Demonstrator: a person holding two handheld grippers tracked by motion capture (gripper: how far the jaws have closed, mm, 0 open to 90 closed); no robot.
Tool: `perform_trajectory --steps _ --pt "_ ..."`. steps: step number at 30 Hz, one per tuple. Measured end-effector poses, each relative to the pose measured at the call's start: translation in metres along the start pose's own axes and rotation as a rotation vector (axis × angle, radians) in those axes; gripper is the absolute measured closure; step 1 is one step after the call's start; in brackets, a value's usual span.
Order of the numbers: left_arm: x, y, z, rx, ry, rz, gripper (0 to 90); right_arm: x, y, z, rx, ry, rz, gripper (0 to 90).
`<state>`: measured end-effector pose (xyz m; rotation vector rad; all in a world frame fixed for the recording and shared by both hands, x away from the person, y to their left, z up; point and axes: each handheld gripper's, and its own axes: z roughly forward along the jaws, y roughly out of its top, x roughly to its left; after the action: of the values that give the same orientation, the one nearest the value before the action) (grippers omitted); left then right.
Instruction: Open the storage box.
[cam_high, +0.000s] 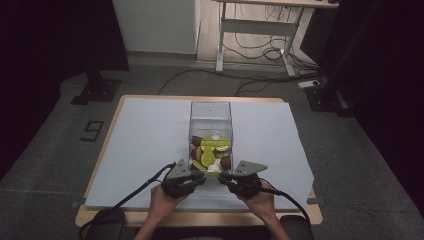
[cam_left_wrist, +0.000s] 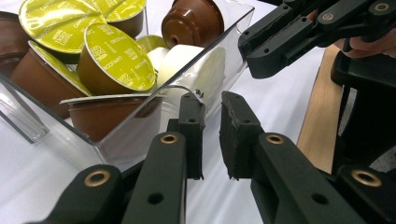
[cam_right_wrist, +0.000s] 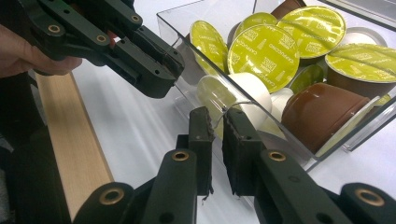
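— Two black two-jaw grippers are seen at the near end of a clear, rectangular plastic box (cam_high: 210, 117), which stands in the middle of a white sheet (cam_high: 145, 145) laid over a pale wooden table (cam_high: 295, 212). How are the jaws set?

— The left gripper (cam_left_wrist: 212, 105) is seen in the left gripper view almost fully closed, with a narrow slot left between its pads. The near corner edge of the clear box is met at that slot; whether the wall is actually pinched cannot be told.

— And the right gripper (cam_right_wrist: 215, 116)?

— The same is shown in the right gripper view: jaws nearly shut, a thin gap, the other near corner of the box at their tips. A firm hold cannot be confirmed there either.

— What is kept inside the box?

— Brown coffee capsules with yellow-green foil lids (cam_left_wrist: 119, 58) are piled in it, and a few white capsules (cam_right_wrist: 250, 88) are lying against the near wall. In the high view, both grippers are held just beside each other at the box's near end.
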<state>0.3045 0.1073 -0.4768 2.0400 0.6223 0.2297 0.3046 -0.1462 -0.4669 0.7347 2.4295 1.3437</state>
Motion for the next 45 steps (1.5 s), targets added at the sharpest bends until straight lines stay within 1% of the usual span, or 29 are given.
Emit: perform_trajectory --steps 6,12,17,20,24,28,33,37,41,45 --pt "-0.004 -0.002 -0.002 0.004 -0.001 0.002 78.6 0.003 -0.001 -0.002 -0.002 0.009 0.004 80.6" --pt "-0.002 -0.003 -0.001 0.001 -0.014 -0.002 78.5 0.003 -0.002 -0.001 0.002 0.018 0.005 79.8" --pt "-0.001 -0.004 0.000 0.005 -0.030 -0.002 75.7 0.003 -0.003 0.001 0.022 0.025 -0.004 77.7" --pt "-0.001 -0.004 -0.002 0.005 -0.036 0.000 73.3 0.003 -0.003 -0.001 0.016 0.019 -0.002 77.1" --pt "-0.002 -0.005 -0.004 0.003 -0.038 0.006 71.1 0.001 -0.003 -0.004 0.016 0.025 0.004 75.1" --pt "-0.001 -0.006 -0.009 0.006 -0.032 0.007 67.5 0.000 -0.003 -0.007 0.014 0.022 0.004 71.9" --pt "0.002 -0.008 -0.014 0.025 -0.020 0.006 63.2 -0.003 -0.004 -0.014 -0.004 0.030 0.015 68.9" --pt "0.004 -0.011 -0.021 0.018 -0.016 0.001 61.5 -0.006 -0.005 -0.020 -0.005 0.021 0.019 66.8" --pt "0.007 -0.013 -0.029 0.005 -0.024 -0.009 58.6 -0.010 -0.008 -0.026 -0.006 0.018 0.028 65.0" --pt "0.009 -0.014 -0.035 0.002 -0.029 -0.016 56.5 -0.013 -0.009 -0.031 -0.014 0.011 0.037 63.3"
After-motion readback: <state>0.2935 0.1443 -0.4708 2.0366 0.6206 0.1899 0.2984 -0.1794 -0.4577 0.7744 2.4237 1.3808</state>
